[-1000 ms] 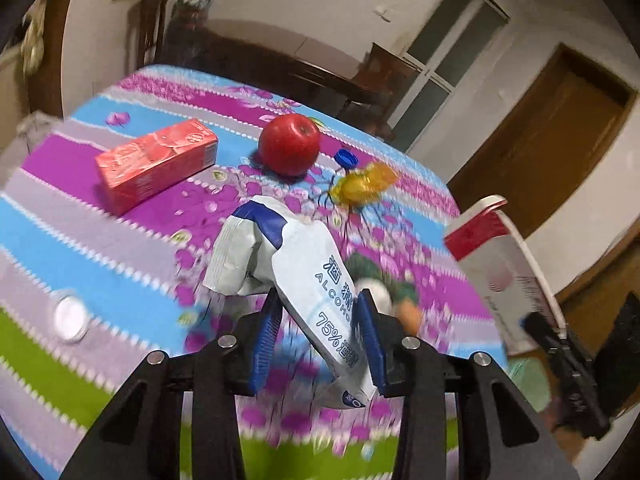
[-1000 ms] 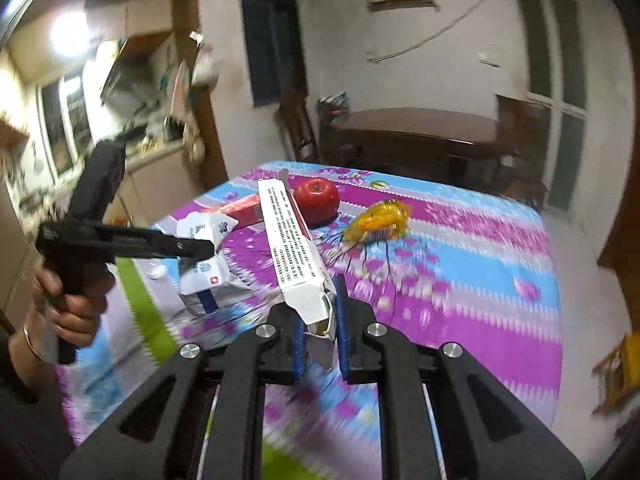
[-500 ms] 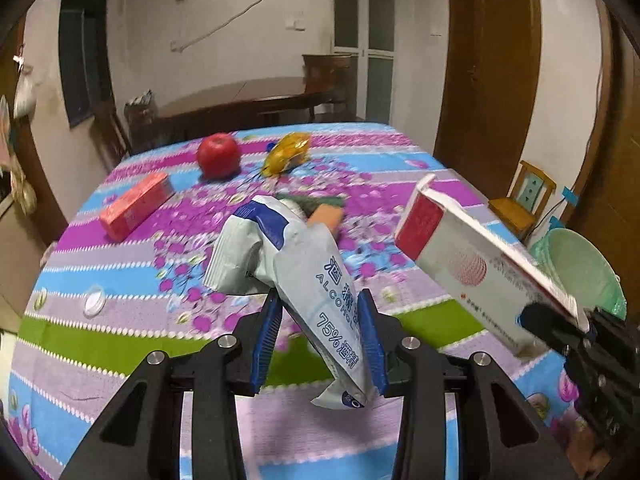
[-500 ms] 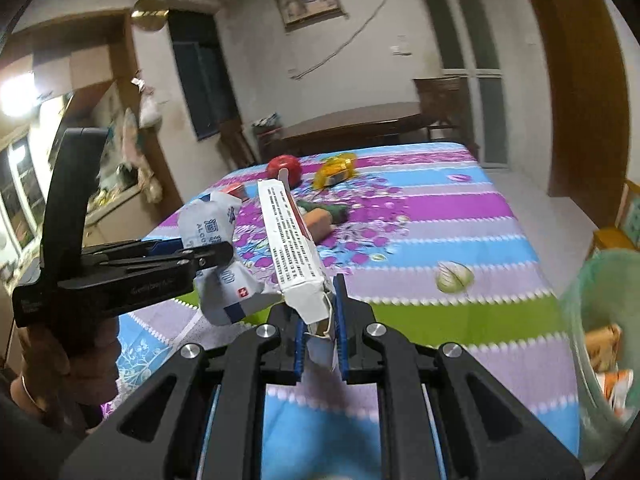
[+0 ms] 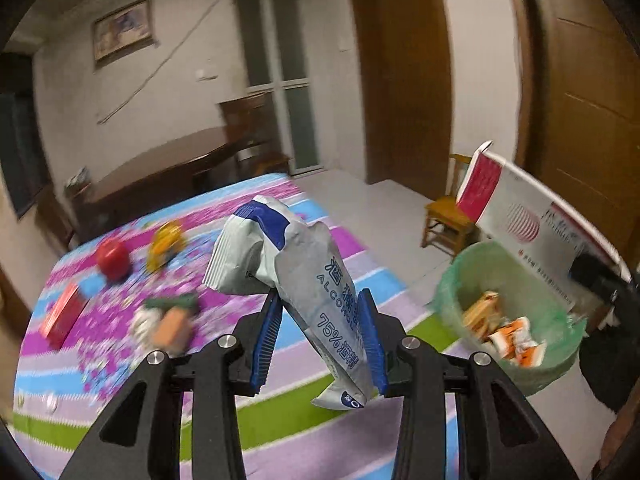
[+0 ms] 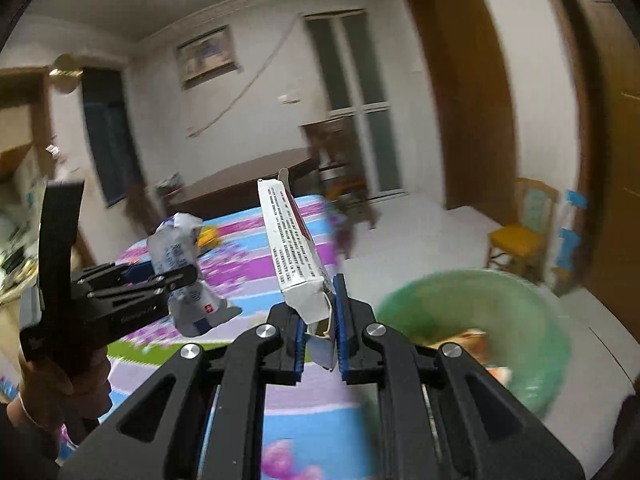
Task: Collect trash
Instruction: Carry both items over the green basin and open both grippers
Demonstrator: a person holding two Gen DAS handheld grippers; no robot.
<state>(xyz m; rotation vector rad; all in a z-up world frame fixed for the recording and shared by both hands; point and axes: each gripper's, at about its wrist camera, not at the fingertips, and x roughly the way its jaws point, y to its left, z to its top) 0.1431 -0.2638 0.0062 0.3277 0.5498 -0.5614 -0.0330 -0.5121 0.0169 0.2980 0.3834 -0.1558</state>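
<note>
While both grippers carry trash, a green-lined bin (image 5: 508, 312) waits on the floor beside the table.

Clamped between the blue pads of the left gripper (image 5: 322, 340) is a crumpled white and blue wipes packet (image 5: 304, 280), printed with "75%" and "ALCOHOL", held in the air left of the bin. The right gripper (image 6: 320, 336) is pinched nearly closed on the torn end of a white and red carton (image 6: 292, 248), which rises above the near rim of the bin. Orange and white wrappers (image 5: 508, 336) lie inside the bin. Left of the bin, the striped floral tablecloth (image 5: 280, 412) holds a red apple (image 5: 113, 259), a yellow wrapper (image 5: 166, 245) and a red box (image 5: 62, 316). Behind the bin stands a small wooden chair (image 5: 448, 216).
</note>
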